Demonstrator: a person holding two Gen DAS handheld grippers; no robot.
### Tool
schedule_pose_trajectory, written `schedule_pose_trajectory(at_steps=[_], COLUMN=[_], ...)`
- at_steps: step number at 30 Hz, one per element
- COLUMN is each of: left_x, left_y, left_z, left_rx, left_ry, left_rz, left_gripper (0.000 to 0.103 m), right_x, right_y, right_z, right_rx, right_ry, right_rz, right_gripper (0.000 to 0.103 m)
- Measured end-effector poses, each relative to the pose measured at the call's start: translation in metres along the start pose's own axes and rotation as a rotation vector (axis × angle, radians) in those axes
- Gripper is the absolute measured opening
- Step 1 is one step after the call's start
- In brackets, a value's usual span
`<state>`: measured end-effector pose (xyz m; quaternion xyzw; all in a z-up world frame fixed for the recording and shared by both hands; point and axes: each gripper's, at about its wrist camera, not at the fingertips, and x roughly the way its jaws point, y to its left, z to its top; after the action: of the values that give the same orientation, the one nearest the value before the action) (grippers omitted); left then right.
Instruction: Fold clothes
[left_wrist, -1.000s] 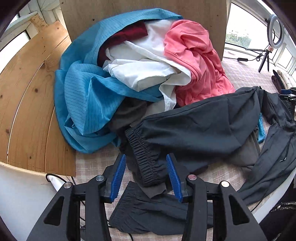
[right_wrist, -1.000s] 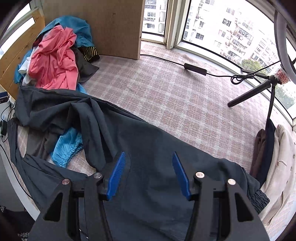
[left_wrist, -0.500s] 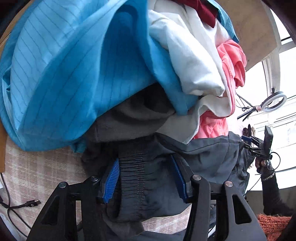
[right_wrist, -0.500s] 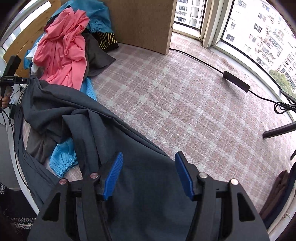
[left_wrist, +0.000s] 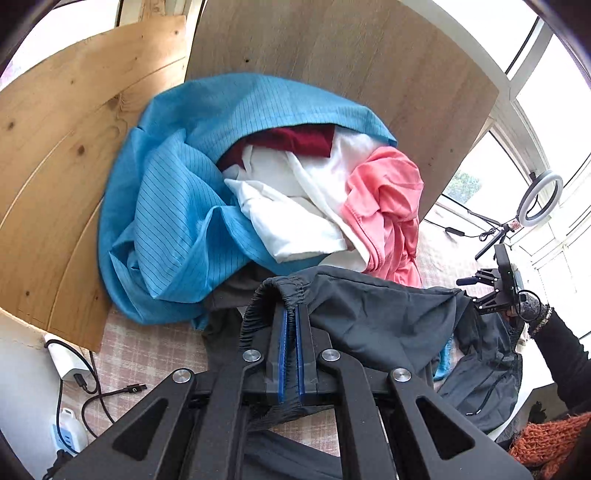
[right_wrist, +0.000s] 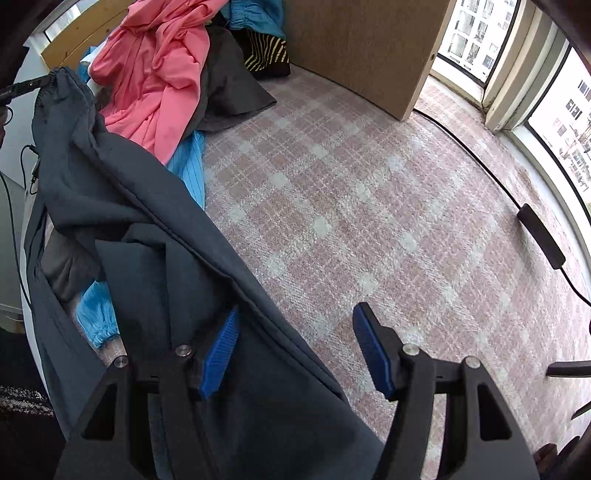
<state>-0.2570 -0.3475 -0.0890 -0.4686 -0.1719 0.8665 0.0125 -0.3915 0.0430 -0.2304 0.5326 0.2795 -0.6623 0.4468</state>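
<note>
Change since a second ago: the left hand-held gripper (left_wrist: 290, 325), which stood open around the elastic edge of the dark grey trousers (left_wrist: 369, 310), is now clamped on it and has lifted it; the right hand-held gripper (right_wrist: 293, 350) has dropped closer to the cloth.
Left grip: the blue pads (left_wrist: 282, 354) are pressed together with the gathered waistband (left_wrist: 291, 286) pinched between them. The elastic band is probably chosen because it is a firm edge that will not slip.
Right grip: its jaws are opening and hold nothing. A seam of the trousers runs between the pads, with the left pad (right_wrist: 219, 354) over the fabric and the right one over bare surface.
Why the right is placed so: likely to take a second hold farther along the same garment, so it can be pulled straight between two points.
Trousers, position: draped from the raised waistband down across the pink checked cover (right_wrist: 351, 192), one end hanging over the near edge.
Pile: the blue striped garment (left_wrist: 173, 221), white cloth (left_wrist: 295, 206) and pink top (left_wrist: 388, 206) lie bunched against the wooden boards (left_wrist: 55, 166), kept out of the way in the corner; the trousers touch the pile's front.
Open area: the checked cover to the right is free, a fitting place to spread and fold.
Stage: early; nothing looks folded yet.
</note>
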Motion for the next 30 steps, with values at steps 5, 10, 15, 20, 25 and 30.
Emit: schedule_pose_trajectory(at_steps=[5,10,15,20,25,30], left_x=[-0.018,-0.053,-0.126,-0.192,-0.180,-0.078], left_y=[-0.006,-0.023,-0.047,-0.058,-0.054,-0.028], left_z=[0.010,0.005,-0.006,-0.008,0.013,0.050], left_rx=[0.017,0.033,0.079,0.101,0.124,0.150], left_ry=[-0.046,-0.118,-0.238,-0.276,-0.227,-0.152], left_rz=[0.026,0.051,0.059,0.124,0.253,0.397], left_gripper=[0.003,0.003,0.003,0.003,0.004,0.004], right_x=[-0.005,-0.067,-0.147,-0.194,-0.172,-0.088], right_y=[0.007,0.027,0.054,0.080,0.089,0.063], right_z=[0.003,-0.014,-0.039,-0.053,-0.031,0.018], right_rx=[0.003,0.006,0.014,-0.024,-0.069,-0.076], right_ry=[0.017,-0.101,-0.260,-0.351,-0.320,-0.203], right_rz=[0.045,0.008,-0.001,0.073,0.066,-0.132], right_gripper=[0.004,0.003,0.003,0.003,0.003,0.003])
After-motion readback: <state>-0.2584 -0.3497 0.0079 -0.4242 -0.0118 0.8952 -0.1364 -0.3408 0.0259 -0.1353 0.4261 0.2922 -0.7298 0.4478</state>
